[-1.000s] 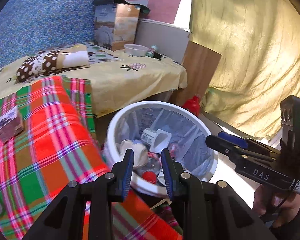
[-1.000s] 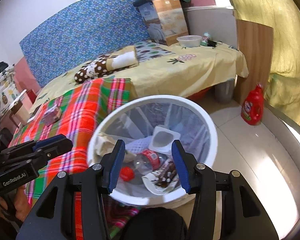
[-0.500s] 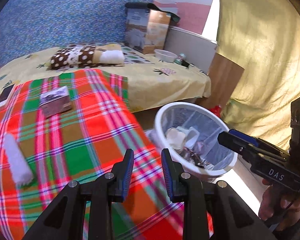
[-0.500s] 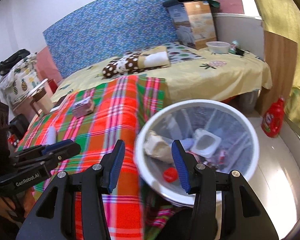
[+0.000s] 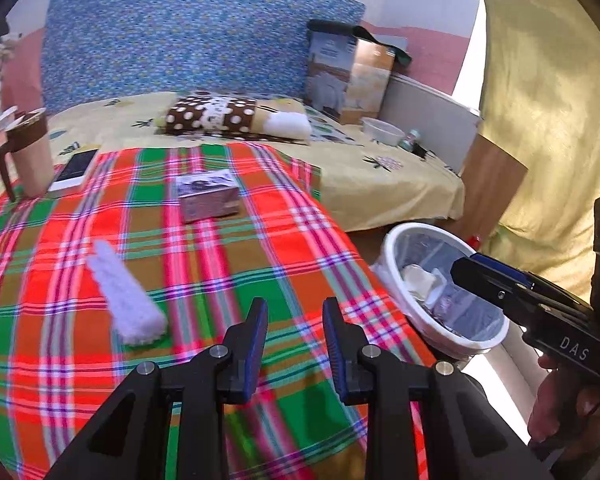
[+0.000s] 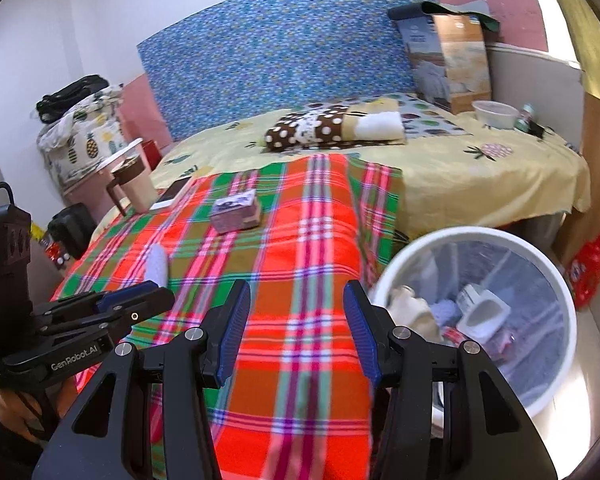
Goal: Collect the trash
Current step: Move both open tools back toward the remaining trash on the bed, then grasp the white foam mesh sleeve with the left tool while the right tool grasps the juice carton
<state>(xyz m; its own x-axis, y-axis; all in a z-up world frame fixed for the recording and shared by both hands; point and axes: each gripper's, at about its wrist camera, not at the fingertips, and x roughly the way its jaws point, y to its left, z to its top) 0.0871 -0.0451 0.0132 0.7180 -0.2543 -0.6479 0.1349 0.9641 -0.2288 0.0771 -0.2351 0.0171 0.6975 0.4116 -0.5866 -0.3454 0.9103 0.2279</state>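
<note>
A white bin (image 5: 396,240) with a clear liner stands on the floor beside the bed and holds several pieces of trash; its rim (image 6: 460,234) shows at the right of the right wrist view. On the red-and-green plaid blanket (image 5: 228,264) lie a white fluffy roll (image 5: 126,300) (image 6: 157,266) and a small purple-grey box (image 5: 208,196) (image 6: 236,212). My left gripper (image 5: 294,320) hovers over the blanket, jaws a little apart, nothing between them. My right gripper (image 6: 296,308) is open wide and empty, just left of the bin. Each gripper shows at the edge of the other's view.
A brown-lidded mug (image 5: 28,160) and a phone (image 5: 76,168) sit at the blanket's far left. Further back are a polka-dot pillow (image 5: 220,116), a tall cardboard box (image 5: 348,80) and a white bowl (image 5: 382,130). A red bottle (image 6: 588,268) stands on the floor behind the bin.
Both grippers have swung left, away from above the bin and over the plaid blanket. The bin has slid to the right of both views; the white roll, mug and phone came into sight.
</note>
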